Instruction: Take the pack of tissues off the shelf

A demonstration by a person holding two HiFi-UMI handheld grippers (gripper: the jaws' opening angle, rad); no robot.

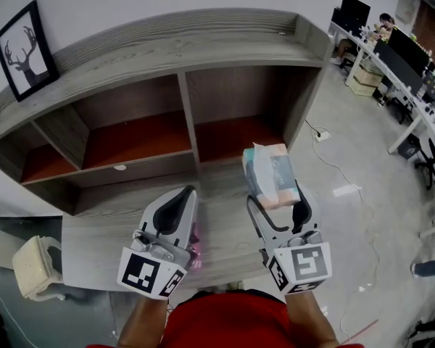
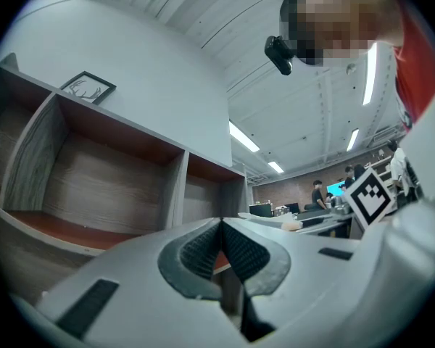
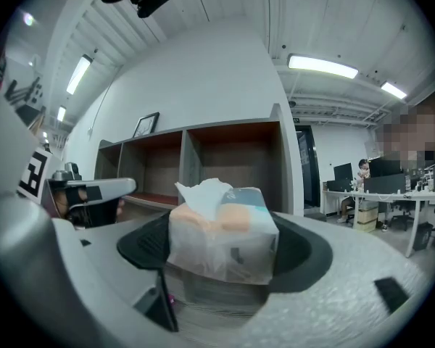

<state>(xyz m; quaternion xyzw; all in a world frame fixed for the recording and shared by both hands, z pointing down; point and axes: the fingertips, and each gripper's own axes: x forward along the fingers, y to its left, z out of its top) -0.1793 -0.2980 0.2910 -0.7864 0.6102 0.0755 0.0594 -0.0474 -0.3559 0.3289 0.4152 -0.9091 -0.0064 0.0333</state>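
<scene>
The pack of tissues is a clear-wrapped block with orange and teal print and a white tissue sticking out of its top. My right gripper is shut on it, with a dark pad pressed against each side, and holds it in the air in front of the grey wooden shelf. In the right gripper view the pack fills the gap between the jaws of the right gripper. My left gripper is shut with nothing in it, low over the lower ledge. Its pads meet in the left gripper view.
The shelf has red-brown compartment floors, and a small white thing lies in the middle one. A framed deer picture leans at the top left. A cream-coloured object sits low left. Desks with monitors and a floor cable lie to the right.
</scene>
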